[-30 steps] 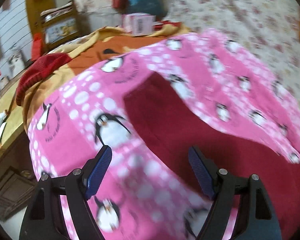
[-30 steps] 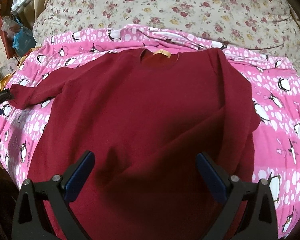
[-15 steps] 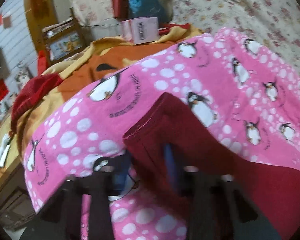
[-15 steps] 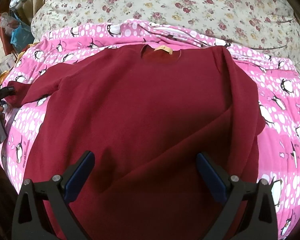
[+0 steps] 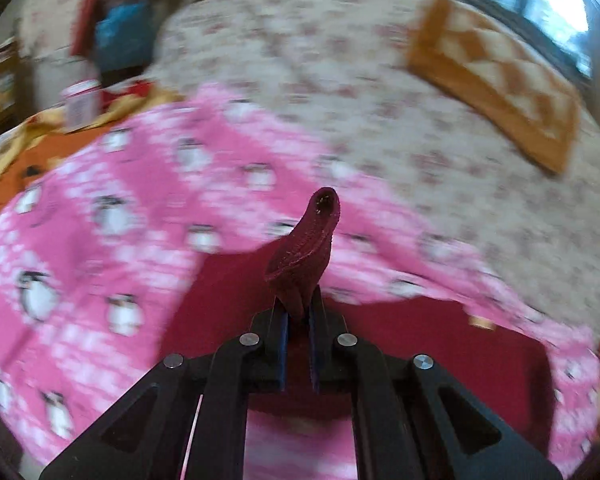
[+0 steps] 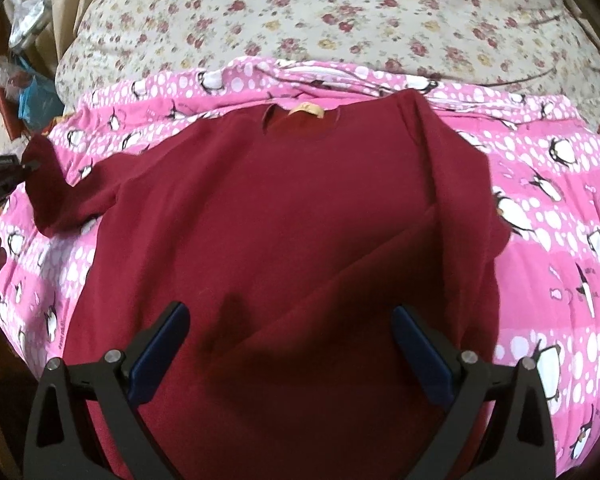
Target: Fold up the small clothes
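A dark red sweater (image 6: 284,216) lies spread on a pink penguin blanket (image 6: 548,184), collar with a yellow tag (image 6: 306,111) at the far side. Its right sleeve is folded across the body. My left gripper (image 5: 298,312) is shut on the cuff of the left sleeve (image 5: 312,248) and holds it lifted off the blanket; it also shows in the right wrist view (image 6: 4,178) at the far left, with the sleeve (image 6: 48,188) raised. My right gripper (image 6: 288,344) is open and empty above the sweater's lower body.
A floral bedspread (image 6: 340,12) lies beyond the blanket, with an orange checked cloth (image 5: 496,80) on it. An orange and yellow blanket (image 5: 24,148) and clutter (image 6: 24,64) sit at the left side of the bed.
My left gripper has closed on the left sleeve cuff, lifted it and swung to the right. My right gripper has stayed open over the sweater.
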Motion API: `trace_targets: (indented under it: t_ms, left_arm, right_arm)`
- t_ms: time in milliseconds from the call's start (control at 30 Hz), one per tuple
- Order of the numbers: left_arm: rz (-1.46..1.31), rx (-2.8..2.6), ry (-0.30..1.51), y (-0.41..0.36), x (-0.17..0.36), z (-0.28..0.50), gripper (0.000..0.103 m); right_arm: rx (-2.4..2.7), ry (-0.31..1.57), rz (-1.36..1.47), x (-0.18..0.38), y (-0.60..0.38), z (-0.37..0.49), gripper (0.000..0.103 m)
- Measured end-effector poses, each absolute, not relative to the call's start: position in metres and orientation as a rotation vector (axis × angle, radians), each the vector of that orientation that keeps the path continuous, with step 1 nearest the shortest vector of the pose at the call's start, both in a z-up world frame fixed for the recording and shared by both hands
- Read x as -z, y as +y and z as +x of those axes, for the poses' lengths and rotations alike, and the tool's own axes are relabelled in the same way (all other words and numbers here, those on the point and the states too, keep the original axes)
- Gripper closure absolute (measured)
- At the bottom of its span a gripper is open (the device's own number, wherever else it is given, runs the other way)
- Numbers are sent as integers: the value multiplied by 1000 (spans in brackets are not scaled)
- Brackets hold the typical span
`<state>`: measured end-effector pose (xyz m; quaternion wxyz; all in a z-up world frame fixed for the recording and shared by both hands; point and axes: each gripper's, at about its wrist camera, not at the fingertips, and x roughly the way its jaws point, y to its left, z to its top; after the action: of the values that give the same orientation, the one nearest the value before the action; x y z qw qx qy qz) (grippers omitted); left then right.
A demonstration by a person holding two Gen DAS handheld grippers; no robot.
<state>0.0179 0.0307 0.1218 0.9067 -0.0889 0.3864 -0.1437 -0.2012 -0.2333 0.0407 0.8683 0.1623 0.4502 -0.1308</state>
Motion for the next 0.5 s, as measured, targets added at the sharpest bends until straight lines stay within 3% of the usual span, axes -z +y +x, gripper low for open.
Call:
trace_targets:
  t_ms: [267,500]
  left_arm:
    - [-130,600,830,-108,-138,-33,103]
    - [-93,745,931,-180,-100,-54,103]
  right_arm:
    - [284,894,401,-47,-255,-220,0]
    - [305,897,428,-44,-275,-229,0]
